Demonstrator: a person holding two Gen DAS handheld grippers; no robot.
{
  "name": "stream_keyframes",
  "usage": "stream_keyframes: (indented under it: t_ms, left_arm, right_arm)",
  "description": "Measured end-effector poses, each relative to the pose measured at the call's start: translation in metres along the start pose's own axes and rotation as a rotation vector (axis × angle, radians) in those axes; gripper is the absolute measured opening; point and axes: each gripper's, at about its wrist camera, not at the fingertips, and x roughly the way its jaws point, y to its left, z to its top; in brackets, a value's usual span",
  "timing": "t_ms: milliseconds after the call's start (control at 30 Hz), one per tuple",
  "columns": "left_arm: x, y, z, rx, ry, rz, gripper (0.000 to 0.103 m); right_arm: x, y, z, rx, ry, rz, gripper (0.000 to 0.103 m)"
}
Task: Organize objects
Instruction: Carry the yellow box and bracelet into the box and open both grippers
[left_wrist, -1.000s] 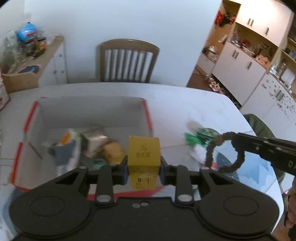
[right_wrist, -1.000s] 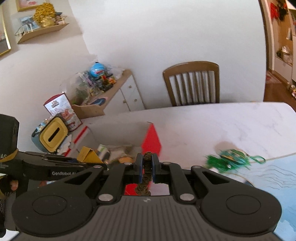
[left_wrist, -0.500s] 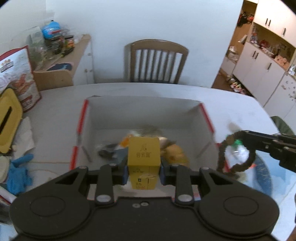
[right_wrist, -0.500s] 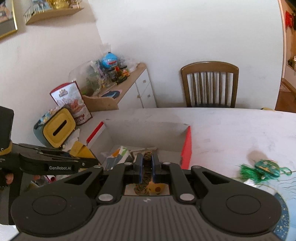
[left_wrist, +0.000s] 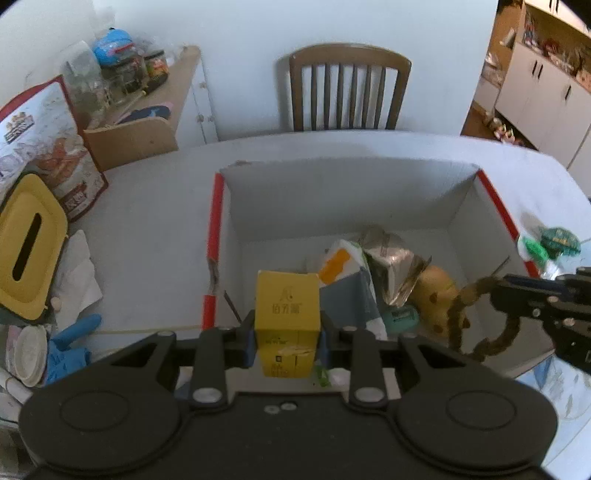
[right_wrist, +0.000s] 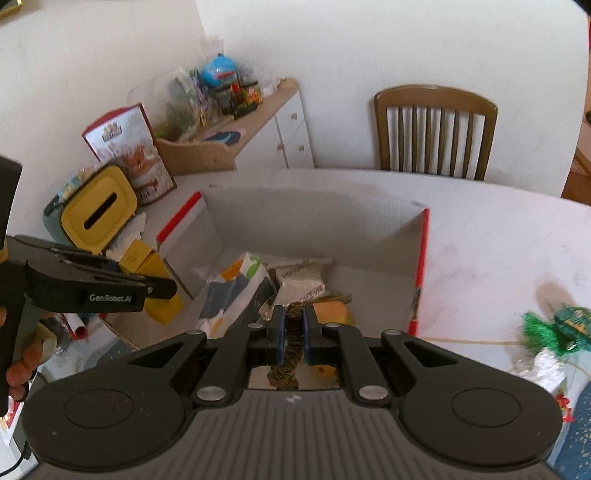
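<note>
My left gripper (left_wrist: 286, 338) is shut on a small yellow carton (left_wrist: 288, 317) and holds it over the near left part of an open cardboard box (left_wrist: 332, 192) with red-edged flaps. My right gripper (right_wrist: 293, 334) is shut on a brown beaded bracelet (right_wrist: 291, 339); the left wrist view shows that bracelet (left_wrist: 461, 314) hanging as a loop over the box's right side. Inside the box lie a white and grey packet (left_wrist: 343, 273), a silver foil pouch (left_wrist: 391, 258) and a yellow plush toy (left_wrist: 436, 295). The carton (right_wrist: 155, 273) and left gripper (right_wrist: 110, 291) also appear at the left of the right wrist view.
On the white table left of the box stand a yellow tissue holder (left_wrist: 26, 251), a printed snack bag (left_wrist: 48, 147) and a blue glove (left_wrist: 70, 343). A green tassel trinket (right_wrist: 554, 325) lies right of the box. A wooden chair (left_wrist: 347, 88) stands behind the table.
Both grippers have moved left and downward, from beside the box's right flap to over its inside. The carton and the bracelet stayed gripped throughout.
</note>
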Motion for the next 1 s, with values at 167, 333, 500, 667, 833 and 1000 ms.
stream_keyframes:
  t_ms: [167,333,500,667,833,1000]
  left_arm:
    - [0.013,-0.012,-0.005,0.054,0.031,0.002,0.029]
    - [0.024,-0.018,-0.007,0.073,0.059,0.005,0.029]
    - [0.033,-0.016,-0.007,0.066,0.089,0.006,0.029]
    - [0.039,-0.014,-0.008,0.060,0.114,0.008,0.029]
    - [0.048,-0.013,-0.011,0.049,0.155,-0.004,0.030]
    - [0.050,-0.014,-0.010,0.050,0.163,-0.001,0.030]
  right_arm:
    - [0.018,0.005,-0.005,-0.012,0.042,0.008,0.009]
    - [0.031,0.008,-0.010,-0.038,0.078,0.002,0.009]
    - [0.045,0.006,-0.011,-0.043,0.119,-0.012,0.009]
    - [0.056,0.001,-0.016,-0.027,0.162,-0.017,0.009]
    - [0.059,-0.001,-0.018,-0.012,0.178,-0.003,0.009]
    - [0.055,0.000,-0.019,-0.021,0.178,0.012,0.010]
